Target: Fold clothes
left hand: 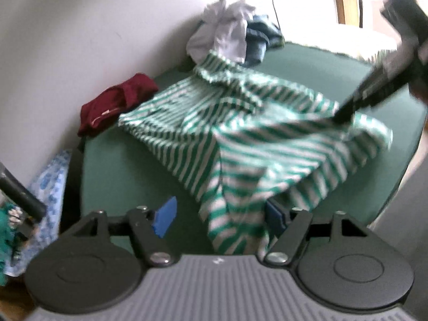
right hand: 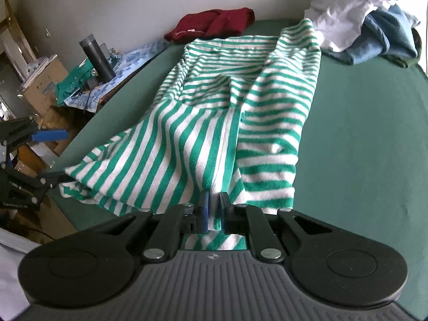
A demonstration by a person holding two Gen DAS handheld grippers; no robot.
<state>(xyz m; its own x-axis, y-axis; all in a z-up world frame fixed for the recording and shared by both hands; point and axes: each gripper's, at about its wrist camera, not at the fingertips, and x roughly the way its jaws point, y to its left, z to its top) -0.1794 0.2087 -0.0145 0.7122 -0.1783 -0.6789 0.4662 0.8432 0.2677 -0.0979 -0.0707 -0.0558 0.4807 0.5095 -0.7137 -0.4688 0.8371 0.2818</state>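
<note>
I have the green-and-white striped knit garment [right hand: 240, 107] spread across the green cloth-covered desk [right hand: 374, 133]. My right tongs [right hand: 213, 208] are pinched narrow on its near hem. My left tongs [left hand: 218, 218] stand wide, with a hanging fold between the blue pads, not pressed as far as I can tell. If I lift now, that side could sag and skew the fold. Behind lie a dark red garment [right hand: 214, 24] and a white-and-blue clothes heap [right hand: 366, 21] against the pale wall [right hand: 120, 0].
</note>
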